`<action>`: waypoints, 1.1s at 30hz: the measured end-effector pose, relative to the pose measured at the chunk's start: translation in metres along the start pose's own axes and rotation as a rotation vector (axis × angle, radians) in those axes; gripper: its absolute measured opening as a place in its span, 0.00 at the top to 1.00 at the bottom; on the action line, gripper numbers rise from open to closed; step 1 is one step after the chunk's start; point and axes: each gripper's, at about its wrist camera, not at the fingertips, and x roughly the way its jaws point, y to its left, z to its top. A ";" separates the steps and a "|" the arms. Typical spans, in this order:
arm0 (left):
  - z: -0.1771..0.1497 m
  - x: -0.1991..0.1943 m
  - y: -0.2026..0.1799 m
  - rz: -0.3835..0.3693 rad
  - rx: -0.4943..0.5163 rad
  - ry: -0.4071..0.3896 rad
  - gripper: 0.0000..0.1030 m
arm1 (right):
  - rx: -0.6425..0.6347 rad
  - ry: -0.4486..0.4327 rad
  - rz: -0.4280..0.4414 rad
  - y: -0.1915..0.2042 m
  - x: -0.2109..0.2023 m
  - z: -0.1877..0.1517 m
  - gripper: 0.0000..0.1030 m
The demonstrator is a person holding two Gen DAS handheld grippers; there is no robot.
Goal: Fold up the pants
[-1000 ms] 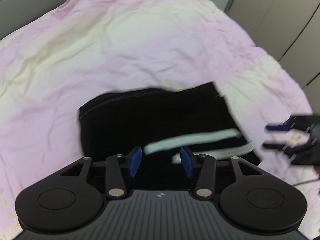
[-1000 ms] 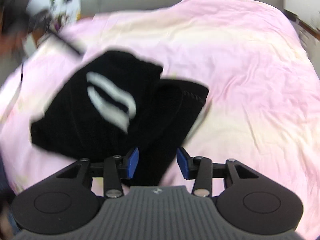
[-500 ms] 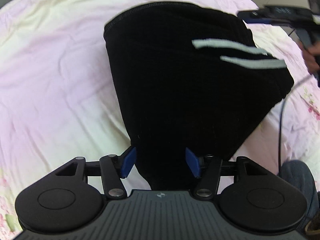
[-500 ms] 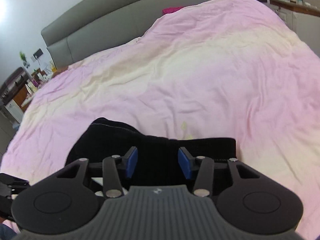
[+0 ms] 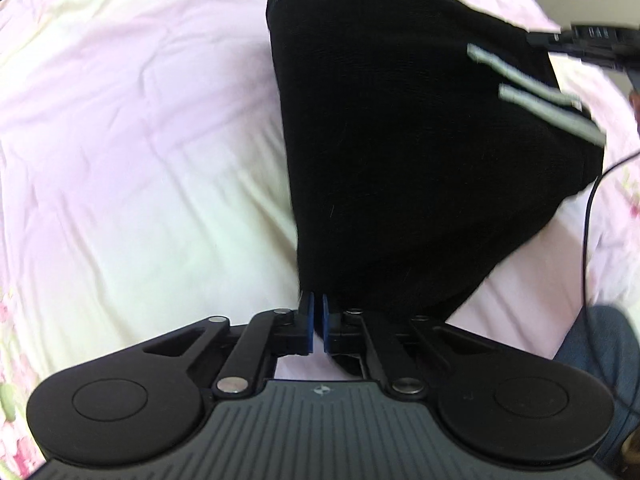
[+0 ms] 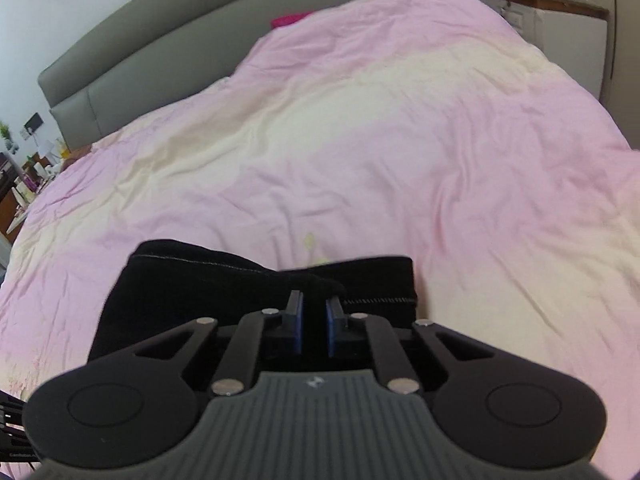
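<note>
Left gripper (image 5: pixel 316 312): blue pads just drawn together, nearly touching, nipping the near corner of black pants (image 5: pixel 400 160). Pants spread away from that corner as a folded black panel on pink and cream duvet (image 5: pixel 140 160); stitched hem at far edge, two white stripes (image 5: pixel 532 92) toward the right side. Black cable (image 5: pixel 588 216) trailing over the duvet at right; blue denim (image 5: pixel 600 344) at lower right corner. Right gripper (image 5: pixel 580 40) seen from the left wrist view at the upper right edge of the pants.

Right gripper (image 6: pixel 314 312): pads just closed, narrow gap remaining, black fabric of pants (image 6: pixel 180 280) bunched between them. Pants lying flat on duvet (image 6: pixel 360 140) directly ahead, zip teeth (image 6: pixel 380 300) showing beside the right finger. Beyond, duvet rising to a grey upholstered headboard (image 6: pixel 160 40); magenta item (image 6: pixel 290 19) at its foot. Cluttered shelving (image 6: pixel 24 176) far left, white cabinet (image 6: pixel 568 36) far right.
</note>
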 end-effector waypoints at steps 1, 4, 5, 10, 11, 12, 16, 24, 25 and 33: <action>-0.004 0.001 -0.002 0.005 0.009 0.015 0.97 | 0.012 0.006 -0.001 -0.004 0.003 -0.003 0.94; -0.019 -0.004 -0.005 0.007 0.030 0.034 0.97 | 0.080 -0.003 0.054 -0.015 -0.002 -0.005 0.90; -0.023 -0.008 -0.004 0.008 0.028 0.029 0.96 | 0.087 -0.008 0.058 -0.017 -0.008 -0.004 0.86; -0.030 -0.026 0.002 0.007 -0.002 -0.036 0.81 | 0.132 -0.012 0.120 -0.025 -0.032 -0.007 0.56; -0.030 -0.026 0.008 0.012 -0.016 -0.054 0.78 | 0.140 0.001 0.127 -0.025 -0.031 -0.008 0.56; -0.027 -0.029 0.009 0.013 -0.034 -0.072 0.75 | 0.149 0.017 0.138 -0.025 -0.028 -0.010 0.53; -0.010 -0.037 0.019 -0.019 -0.119 -0.127 0.69 | 0.249 0.074 0.181 -0.036 0.002 -0.021 0.48; 0.023 -0.050 0.015 0.013 -0.125 -0.217 0.69 | 0.242 0.044 0.286 -0.019 0.005 -0.005 0.85; 0.028 -0.050 0.014 0.021 -0.126 -0.233 0.69 | 0.220 0.025 0.297 -0.013 -0.006 0.004 0.85; 0.074 -0.041 0.003 0.040 -0.132 -0.310 0.69 | 0.259 0.060 0.180 -0.045 0.000 0.015 0.85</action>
